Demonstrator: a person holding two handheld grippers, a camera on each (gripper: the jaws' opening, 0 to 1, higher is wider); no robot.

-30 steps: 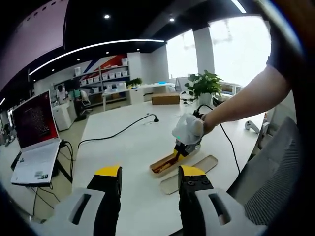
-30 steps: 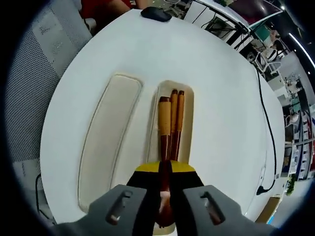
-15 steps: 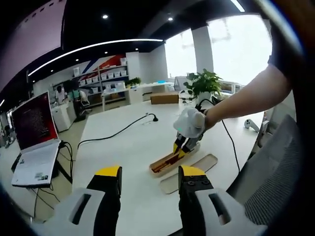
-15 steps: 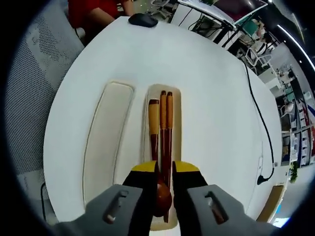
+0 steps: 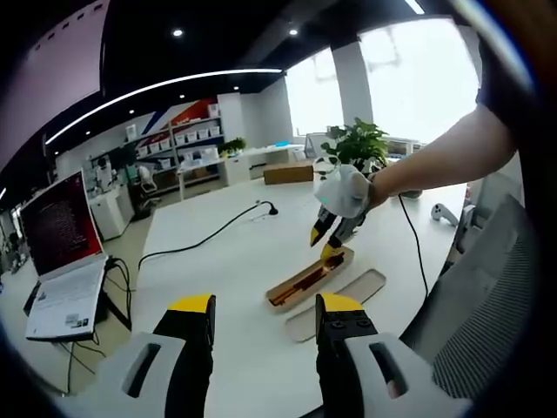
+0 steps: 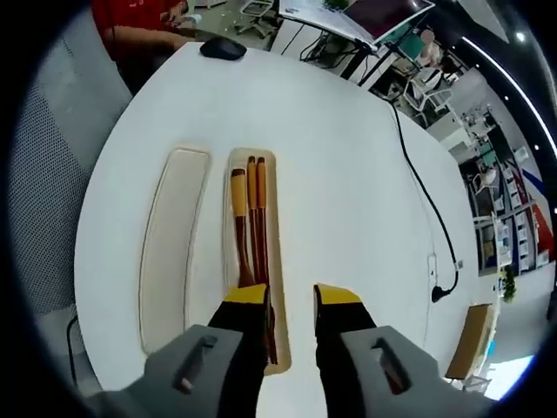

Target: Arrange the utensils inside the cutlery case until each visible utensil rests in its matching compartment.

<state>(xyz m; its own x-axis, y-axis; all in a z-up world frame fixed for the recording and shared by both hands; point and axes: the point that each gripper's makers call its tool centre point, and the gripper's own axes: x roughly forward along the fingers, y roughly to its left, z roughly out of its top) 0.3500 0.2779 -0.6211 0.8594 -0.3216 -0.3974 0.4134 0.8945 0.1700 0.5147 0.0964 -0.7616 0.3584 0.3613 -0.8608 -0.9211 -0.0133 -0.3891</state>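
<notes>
With both our grippers' jaws apart and empty, the right gripper (image 6: 290, 296) hovers above the cutlery case (image 6: 277, 261), where spoon (image 6: 238, 228) and chopsticks (image 6: 258, 235) lie side by side: light, stiff, smooth wood best pinched mid-handle.

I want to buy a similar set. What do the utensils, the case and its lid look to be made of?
Utensils: apparently wood, reddish-brown with a lighter handle on one, a slight sheen suggesting lacquer. Cutlery case: smooth, matte beige, probably plastic or a wheat-straw composite; the look leaves it open. Lid beside it: the same beige matte material, rounded moulded edges.
</notes>
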